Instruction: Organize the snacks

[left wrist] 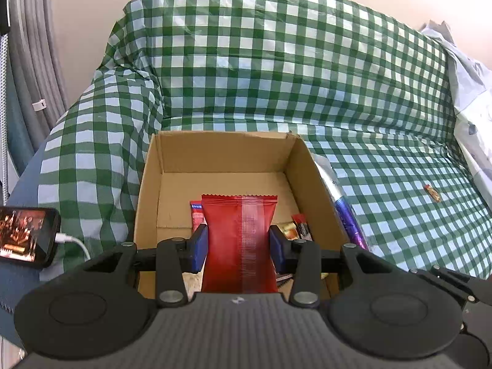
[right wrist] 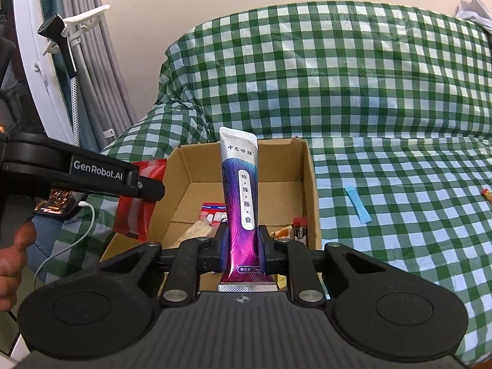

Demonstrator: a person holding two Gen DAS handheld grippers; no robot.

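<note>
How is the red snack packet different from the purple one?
The red packet is wide and plain red with a crimped top edge, while the purple sachet is narrow and tall, silver at the top with white printed labels. The red packet sits in the left gripper; the purple sachet sits in the right gripper. Both are pinched between blue pads, stand upright, and are held at the cardboard box.
</note>
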